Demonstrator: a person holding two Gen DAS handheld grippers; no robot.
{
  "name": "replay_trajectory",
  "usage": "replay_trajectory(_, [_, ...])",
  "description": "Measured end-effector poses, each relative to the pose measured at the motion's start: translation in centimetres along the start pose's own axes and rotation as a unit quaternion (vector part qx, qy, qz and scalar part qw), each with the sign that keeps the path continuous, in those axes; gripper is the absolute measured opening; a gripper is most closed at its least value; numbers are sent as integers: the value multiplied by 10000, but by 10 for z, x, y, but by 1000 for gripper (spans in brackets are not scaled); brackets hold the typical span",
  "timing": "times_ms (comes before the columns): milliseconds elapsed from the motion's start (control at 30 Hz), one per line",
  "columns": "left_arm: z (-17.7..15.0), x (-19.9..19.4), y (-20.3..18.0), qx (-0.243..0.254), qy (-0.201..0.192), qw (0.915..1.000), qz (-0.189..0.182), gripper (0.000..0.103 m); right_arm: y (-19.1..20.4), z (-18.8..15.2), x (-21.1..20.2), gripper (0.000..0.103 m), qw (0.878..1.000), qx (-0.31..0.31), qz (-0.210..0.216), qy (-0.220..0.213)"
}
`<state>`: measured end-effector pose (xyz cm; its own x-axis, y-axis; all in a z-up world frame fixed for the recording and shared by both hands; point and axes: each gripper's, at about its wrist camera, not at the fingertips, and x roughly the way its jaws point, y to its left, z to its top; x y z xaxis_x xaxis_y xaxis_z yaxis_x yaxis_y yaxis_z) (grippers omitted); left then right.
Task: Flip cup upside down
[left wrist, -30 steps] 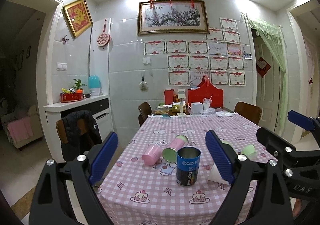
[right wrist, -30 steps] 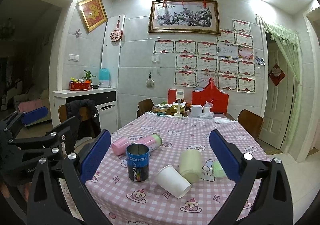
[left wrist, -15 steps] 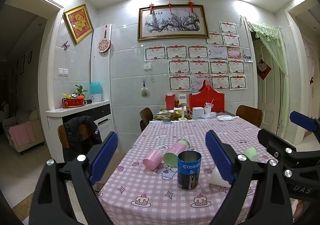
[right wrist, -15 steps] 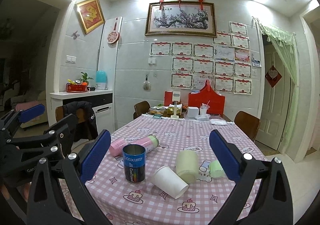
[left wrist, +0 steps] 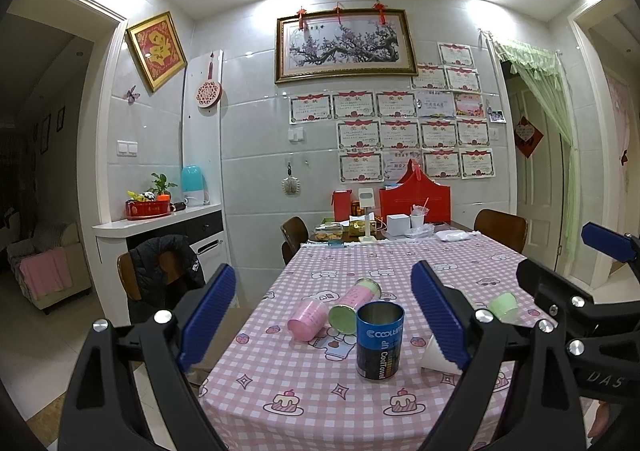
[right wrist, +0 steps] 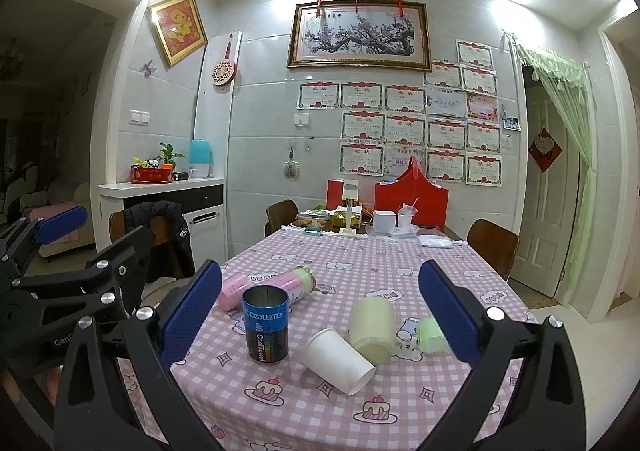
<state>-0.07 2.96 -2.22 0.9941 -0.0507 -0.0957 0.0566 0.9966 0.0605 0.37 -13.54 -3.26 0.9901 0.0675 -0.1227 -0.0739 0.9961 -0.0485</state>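
Note:
A blue and black metal cup (left wrist: 379, 341) stands upright, mouth up, on the pink checked tablecloth (left wrist: 304, 383); it also shows in the right wrist view (right wrist: 267, 325). Around it lie a white paper cup (right wrist: 337, 359), a cream cup (right wrist: 373, 323), a small green cup (right wrist: 431, 335), a pink cup (left wrist: 307, 319) and a pink canister with a green end (left wrist: 354, 309). My left gripper (left wrist: 322, 317) is open and empty, held short of the table. My right gripper (right wrist: 320, 311) is open and empty, also back from the cups.
Red boxes (left wrist: 414, 199), a white box and food containers crowd the table's far end. Wooden chairs stand around the table, one with a black jacket (left wrist: 164, 263) at the left. A white counter (left wrist: 156, 221) is beyond it. A door (right wrist: 548, 191) is at the right.
Both views have tilted up and drawn back slightly, so the table sits lower in the frames. The cups have not moved and both grippers stay open.

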Motion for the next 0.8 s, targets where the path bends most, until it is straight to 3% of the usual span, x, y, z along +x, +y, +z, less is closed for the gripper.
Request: replay_trajectory(800, [-1, 1, 0, 32, -14, 10000, 2, 88, 0, -2, 0, 95, 10000, 5, -3, 15])
